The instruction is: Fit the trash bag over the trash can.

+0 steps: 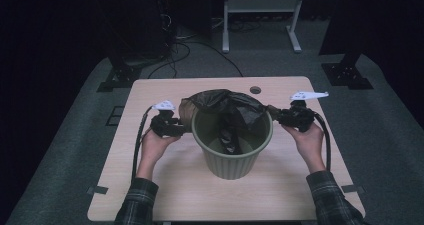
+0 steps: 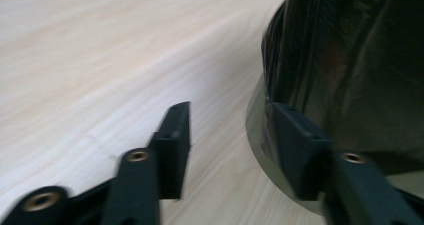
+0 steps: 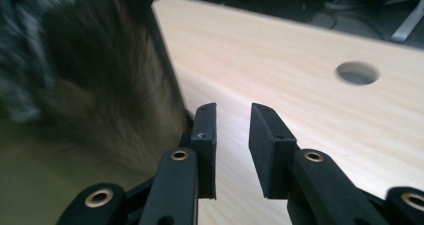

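Observation:
A green ribbed bin point(image 1: 232, 157) stands at the middle of the wooden table point(image 1: 165, 185). A black bin bag point(image 1: 225, 102) drapes over its far rim and hangs down inside. My left gripper point(image 1: 184, 129) sits at the bin's left side, held by a hand. In the left gripper view its jaws point(image 2: 232, 145) stand open; one rests against the bag-covered wall point(image 2: 350, 65), with bare table between them. My right gripper point(image 1: 274, 112) is at the bin's right rim. Its jaws point(image 3: 234, 145) are open by a narrow gap with nothing in it, and the blurred bag point(image 3: 90, 85) is beside them.
A round cable hole point(image 1: 255, 90) lies in the table behind the bin, also seen as the hole point(image 3: 356, 73) ahead of the right jaws. Cables trail from both grippers along the forearms. A white desk frame point(image 1: 260, 15) and dark stands stand on the floor beyond.

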`<state>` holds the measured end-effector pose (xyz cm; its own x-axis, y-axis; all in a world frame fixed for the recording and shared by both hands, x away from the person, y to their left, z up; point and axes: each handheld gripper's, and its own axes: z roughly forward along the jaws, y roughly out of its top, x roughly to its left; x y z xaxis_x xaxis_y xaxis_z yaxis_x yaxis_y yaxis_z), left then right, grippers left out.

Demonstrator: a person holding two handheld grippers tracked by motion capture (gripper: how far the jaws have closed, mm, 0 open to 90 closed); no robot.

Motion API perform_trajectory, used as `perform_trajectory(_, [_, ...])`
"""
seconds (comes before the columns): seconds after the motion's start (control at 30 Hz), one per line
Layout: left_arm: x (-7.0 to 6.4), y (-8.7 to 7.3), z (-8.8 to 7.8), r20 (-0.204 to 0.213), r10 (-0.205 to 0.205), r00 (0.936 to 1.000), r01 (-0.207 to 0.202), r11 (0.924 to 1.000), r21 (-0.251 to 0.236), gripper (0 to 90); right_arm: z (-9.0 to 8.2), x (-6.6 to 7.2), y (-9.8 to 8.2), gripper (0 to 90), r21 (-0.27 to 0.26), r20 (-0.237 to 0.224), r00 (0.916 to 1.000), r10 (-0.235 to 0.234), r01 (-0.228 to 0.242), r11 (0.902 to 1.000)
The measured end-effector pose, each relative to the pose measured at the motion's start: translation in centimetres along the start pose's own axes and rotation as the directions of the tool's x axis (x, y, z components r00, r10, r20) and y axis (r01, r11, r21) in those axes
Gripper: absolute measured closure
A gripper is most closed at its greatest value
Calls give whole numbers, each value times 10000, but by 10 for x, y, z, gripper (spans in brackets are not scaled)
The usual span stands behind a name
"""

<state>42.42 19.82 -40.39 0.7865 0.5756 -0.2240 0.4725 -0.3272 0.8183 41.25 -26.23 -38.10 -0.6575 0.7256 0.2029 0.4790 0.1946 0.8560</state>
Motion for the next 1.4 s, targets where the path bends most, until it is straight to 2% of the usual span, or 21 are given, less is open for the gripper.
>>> perform_trajectory(0.07, [0, 1, -17, -132, 48, 9999, -53, 9994, -342, 450, -14, -3, 3, 700, -403, 77, 10000, 54, -51, 9992])
perform_trajectory(0.13, [-1, 1, -33, -98, 146, 9998, -152, 9980, -616, 440, -28, -6, 6, 675, -662, 58, 10000, 81, -77, 9978])
perform_trajectory(0.23, [-7, 3, -58, -54, 425, 9991, -428, 9933, -1073, 418, -48, -4, 10, 653, -1141, -185, 9998, 15, -36, 9935])
perform_trajectory(0.33, [-14, 4, -73, 78, 631, 9980, -613, 9878, -1430, 393, -62, 2, 16, 586, -1503, -804, 9967, -149, 26, 9886])
perform_trajectory(0.4, [-20, 6, -81, 154, 866, 9961, -826, 9813, -1736, 379, -68, 10, 20, 550, -1771, -1193, 9917, -473, 256, 9839])
perform_trajectory(0.47, [-27, 9, -85, 160, 1091, 9939, -1042, 9766, -1881, 364, -70, 18, 25, 512, -1928, -1570, 9850, -714, 403, 9804])
perform_trajectory(0.57, [-38, 17, -85, 363, 1463, 9886, -1347, 9655, -2228, 340, -64, 28, 31, 470, -1758, -1979, 9748, -1026, 677, 9821])
perform_trajectory(0.67, [-48, 28, -81, 448, 1815, 9824, -1653, 9554, -2446, 315, -54, 31, 34, 450, -1440, -2051, 9729, -1072, 783, 9865])
perform_trajectory(0.8, [-56, 41, -73, 555, 2105, 9760, -1899, 9479, -2557, 310, -40, 30, 34, 452, -1285, -2231, 9706, -904, 626, 9897])
perform_trajectory(0.9, [-58, 48, -67, 712, 2172, 9735, -1916, 9452, -2643, 401, -33, 31, 34, 552, -1112, -2435, 9669, -761, 501, 9925])
perform_trajectory(0.97, [-58, 51, -64, 696, 2047, 9763, -1778, 9433, -2802, 527, -31, 32, 34, 644, -1069, -2418, 9673, -766, 519, 9929])
perform_trajectory(1.0, [-57, 52, -63, 700, 1979, 9777, -1705, 9431, -2854, 622, -31, 32, 33, 713, -1099, -2378, 9684, -746, 495, 9927])
perform_trajectory(1.13, [-60, 53, -59, 739, 2191, 9729, -1889, 9375, -2923, 868, -36, 31, 31, 893, -1447, -2322, 9693, -804, 473, 9883])
perform_trajectory(1.17, [-62, 52, -59, 732, 2232, 9720, -1928, 9360, -2945, 895, -38, 32, 31, 896, -1496, -2183, 9721, -857, 534, 9873])
perform_trajectory(1.27, [-68, 50, -63, 791, 2402, 9675, -2083, 9343, -2894, 896, -44, 33, 29, 899, -1520, -2193, 9711, -943, 614, 9865])
perform_trajectory(1.4, [-75, 40, -72, 837, 2447, 9660, -2097, 9305, -3004, 896, -59, 37, 22, 899, -1711, -2265, 9684, -1046, 662, 9830])
